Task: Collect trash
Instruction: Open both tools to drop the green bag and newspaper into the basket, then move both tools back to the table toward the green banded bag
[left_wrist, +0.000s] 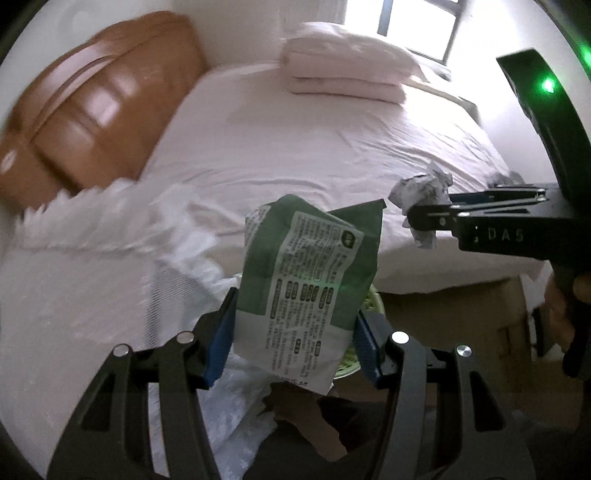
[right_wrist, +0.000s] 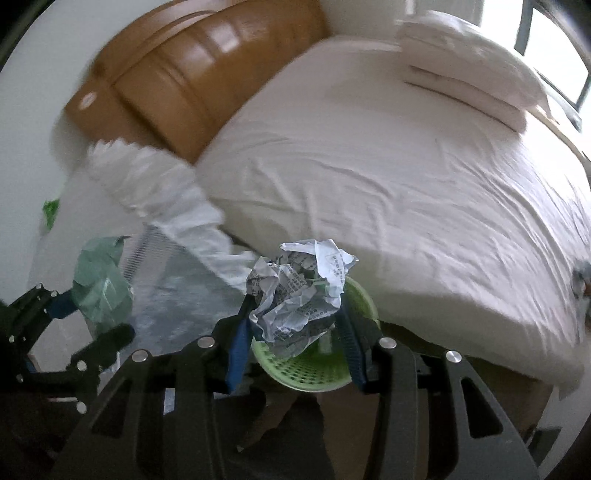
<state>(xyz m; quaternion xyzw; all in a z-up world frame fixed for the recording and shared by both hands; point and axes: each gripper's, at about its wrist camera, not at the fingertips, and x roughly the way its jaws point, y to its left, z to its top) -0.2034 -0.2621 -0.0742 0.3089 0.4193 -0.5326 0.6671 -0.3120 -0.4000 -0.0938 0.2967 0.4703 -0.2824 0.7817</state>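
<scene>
My left gripper (left_wrist: 293, 341) is shut on a green and white printed snack bag (left_wrist: 308, 284) and holds it up beside the bed. My right gripper (right_wrist: 293, 341) is shut on a crumpled ball of printed paper (right_wrist: 299, 291), held right above a green mesh waste basket (right_wrist: 303, 373) on the floor. The basket's rim (left_wrist: 375, 301) peeks out behind the bag in the left wrist view. In that view the right gripper (left_wrist: 424, 218) shows at right, with the paper ball (left_wrist: 421, 192) in it. In the right wrist view the left gripper (right_wrist: 92, 317) shows at left with the bag (right_wrist: 101, 291).
A bed with a white sheet (left_wrist: 314, 147) fills the background, with folded white bedding (left_wrist: 343, 66) near the window. A brown padded headboard (left_wrist: 96, 103) stands at left. A white lace-covered nightstand (right_wrist: 159, 192) sits between headboard and basket. The cardboard-brown bed base (left_wrist: 454, 314) is at right.
</scene>
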